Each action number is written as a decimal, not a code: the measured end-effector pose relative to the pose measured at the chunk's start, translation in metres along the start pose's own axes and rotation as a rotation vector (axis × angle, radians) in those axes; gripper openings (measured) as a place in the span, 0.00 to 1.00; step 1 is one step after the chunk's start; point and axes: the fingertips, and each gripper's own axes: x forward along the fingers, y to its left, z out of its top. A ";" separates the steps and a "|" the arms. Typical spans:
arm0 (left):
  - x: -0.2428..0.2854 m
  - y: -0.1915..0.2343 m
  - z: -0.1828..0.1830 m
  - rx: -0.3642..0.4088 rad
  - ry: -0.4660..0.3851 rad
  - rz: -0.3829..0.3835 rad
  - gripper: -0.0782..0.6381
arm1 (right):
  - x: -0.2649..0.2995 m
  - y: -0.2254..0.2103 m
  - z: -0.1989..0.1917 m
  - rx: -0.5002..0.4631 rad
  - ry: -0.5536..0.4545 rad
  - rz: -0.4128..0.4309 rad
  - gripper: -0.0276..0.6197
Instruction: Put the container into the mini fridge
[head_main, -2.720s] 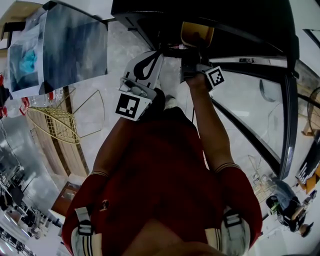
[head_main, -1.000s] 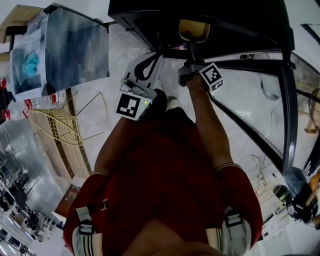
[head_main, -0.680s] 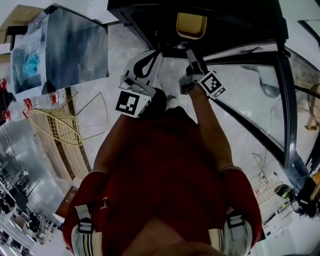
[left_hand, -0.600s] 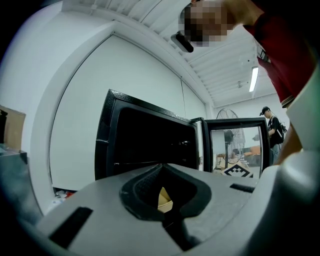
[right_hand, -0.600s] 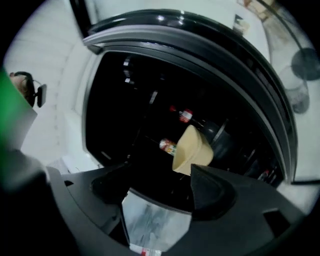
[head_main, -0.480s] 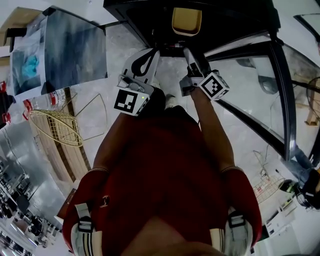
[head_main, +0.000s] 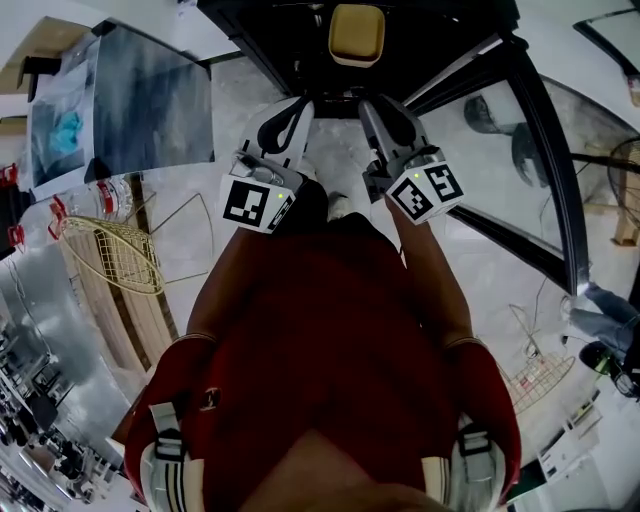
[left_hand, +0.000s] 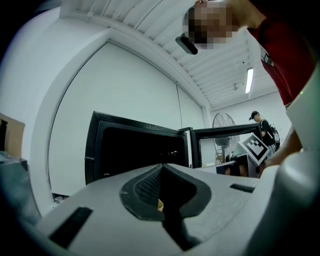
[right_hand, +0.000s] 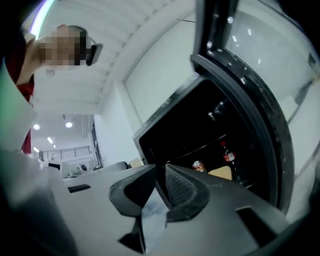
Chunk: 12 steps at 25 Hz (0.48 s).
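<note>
Scene: A person in a red top bends over an open mini fridge, a hand-held gripper in each hand, both pointed at the dark cabinet.

Container: The tan container sits inside the fridge on a shelf, clear of both grippers. In the right gripper view it shows as a pale block just beside a cola bottle and a can.

Right gripper: The right gripper is empty. Its jaws are closing, with only a thin slit left at the tips and nothing between them.

Left gripper: The left gripper has its jaws drawn together on nothing. A sliver of tan past the tips looks like the container seen beyond them, not something held.

Key relation: The container lies straight ahead of the grippers and beyond their tips, deeper in the cabinet. It is slightly to the right of the right gripper's line and well to the right of the left one's.

Nearer hand: The right gripper, by a clear margin.

Long axis: From above the container reads as a rounded, nearly square block. No long axis can be made out.

Door: The glass door stands swung open just to the right of the right gripper, rising close beside its jaws.

Stage, as judged: The container looks delivered. Closing the door appears to be what is left, and it would fall to the right gripper.
</note>
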 end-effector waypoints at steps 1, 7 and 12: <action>-0.002 -0.004 0.002 0.005 -0.001 0.001 0.12 | -0.004 0.007 0.003 -0.034 0.003 0.009 0.12; -0.015 -0.030 0.016 0.032 -0.002 0.000 0.12 | -0.023 0.043 0.015 -0.191 0.008 0.068 0.05; -0.023 -0.043 0.027 0.039 -0.012 -0.016 0.12 | -0.037 0.065 0.024 -0.265 0.000 0.089 0.04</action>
